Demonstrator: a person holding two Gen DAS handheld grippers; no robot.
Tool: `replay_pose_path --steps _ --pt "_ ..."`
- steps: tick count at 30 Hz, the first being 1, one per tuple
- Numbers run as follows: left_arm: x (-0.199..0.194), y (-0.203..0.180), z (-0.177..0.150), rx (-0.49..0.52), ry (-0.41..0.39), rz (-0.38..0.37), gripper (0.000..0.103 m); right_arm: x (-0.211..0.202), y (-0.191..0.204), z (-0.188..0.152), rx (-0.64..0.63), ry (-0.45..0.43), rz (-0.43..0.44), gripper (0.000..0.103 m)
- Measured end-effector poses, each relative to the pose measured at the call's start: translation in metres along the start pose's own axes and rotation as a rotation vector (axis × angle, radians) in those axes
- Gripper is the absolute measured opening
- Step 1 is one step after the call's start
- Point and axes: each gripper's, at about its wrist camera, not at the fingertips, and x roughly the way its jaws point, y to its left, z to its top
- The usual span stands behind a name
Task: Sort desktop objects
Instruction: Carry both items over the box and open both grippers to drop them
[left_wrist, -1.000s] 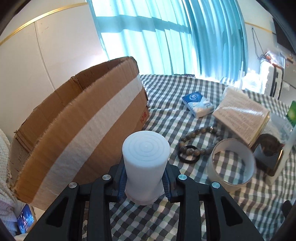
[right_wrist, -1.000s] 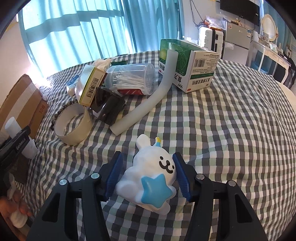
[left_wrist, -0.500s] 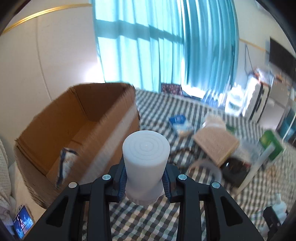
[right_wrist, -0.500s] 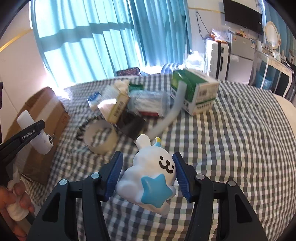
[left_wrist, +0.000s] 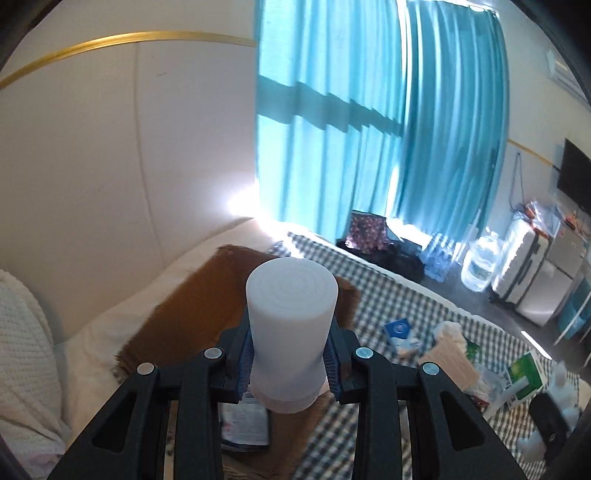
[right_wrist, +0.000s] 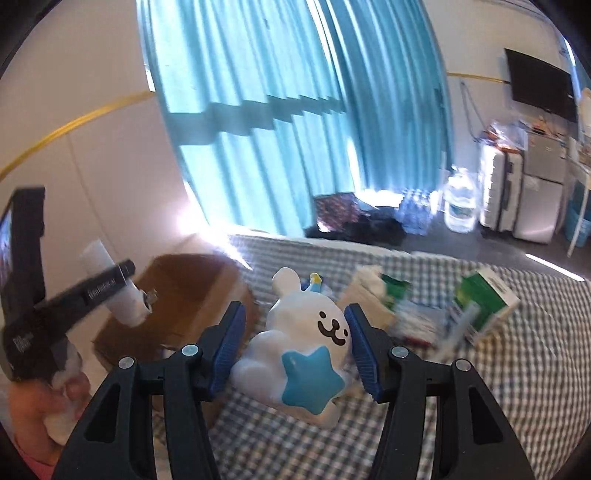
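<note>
Both tools have risen since half a second ago: the checked surface and its clutter sit lower and farther off in each view, and more curtain and wall fill the upper part.

Seen from its own wrist camera, the left tool (left_wrist: 290, 360) is clenched on a white cylinder (left_wrist: 291, 328), blue pads pressed to its lower sides, the cylinder upright with its ringed top toward the camera. Directly beneath it lies the open cardboard box (left_wrist: 192, 310), its torn brown rim running out to the left and back; a dark printed packet (left_wrist: 244, 424) lies on the box floor just below the cylinder's base. White bedding (left_wrist: 122, 317) borders the box on the left, and the checked cloth (left_wrist: 391, 299) begins at its right edge.

From the right wrist camera, the right tool (right_wrist: 295, 349) grasps a white rabbit figure (right_wrist: 308, 341) with a blue star on its front, pads against both flanks, held above the checked cloth. The box lies to its left, near its left finger, with the other tool and its cylinder over the box's far side. Right of the rabbit, blurred, are a green and white carton (right_wrist: 484, 302) and a heap of smaller items (right_wrist: 384, 295), well apart from the box.
</note>
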Motion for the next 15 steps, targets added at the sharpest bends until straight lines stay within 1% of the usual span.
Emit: replay_pose_path --steps 4,7,9,12,15 --pt "0.014 0.046 0.001 -0.069 0.019 0.035 0.033 0.016 0.049 0.012 -0.073 0.008 0.066 0.056" --pt "0.027 0.067 0.000 -0.093 0.034 0.061 0.033 0.037 0.084 0.015 -0.108 0.027 0.114 0.056" --pt "0.035 0.073 -0.004 -0.095 0.046 0.069 0.033 0.052 0.102 0.013 -0.121 0.044 0.139 0.056" --pt "0.044 0.079 -0.012 -0.097 0.075 0.042 0.033 0.076 0.124 0.012 -0.120 0.075 0.179 0.056" --pt "0.054 0.084 -0.018 -0.095 0.096 0.048 0.033 0.098 0.132 0.007 -0.081 0.119 0.216 0.056"
